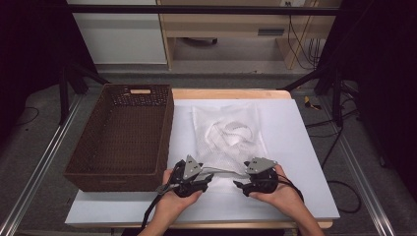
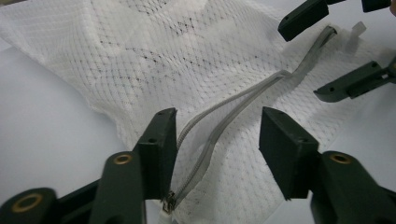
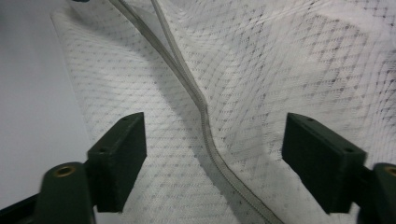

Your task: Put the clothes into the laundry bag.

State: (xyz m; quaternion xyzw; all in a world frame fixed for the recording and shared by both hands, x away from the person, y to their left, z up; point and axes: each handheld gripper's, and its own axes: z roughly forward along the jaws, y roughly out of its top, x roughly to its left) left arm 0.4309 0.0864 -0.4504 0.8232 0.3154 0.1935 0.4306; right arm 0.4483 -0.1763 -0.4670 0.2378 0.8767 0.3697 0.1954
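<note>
One white mesh bag [image 1: 227,135] is lying flat on the white table [image 1: 295,147], just right of the one brown wicker basket [image 1: 120,135], with a pale folded item showing dimly through the netting. The person is holding two grippers at the bag's near edge, where a grey zipper [image 2: 219,126] is running partly open. The left gripper [image 2: 217,140] is standing with its jaws wide, one on each side of the zipper and pressing on nothing; the right gripper [image 3: 212,154] is likewise spread wide over the mesh with the zipper line passing between its jaws, gripping nothing. With neither tool clamped, the bag is lying loose, so a pull on one side alone is likely to drag the whole bag across the table rather than work the zipper. The thin mesh is also risking a snag: a jaw closing beside the zipper could pinch netting into the teeth and jam the small slider [image 2: 169,204].
</note>
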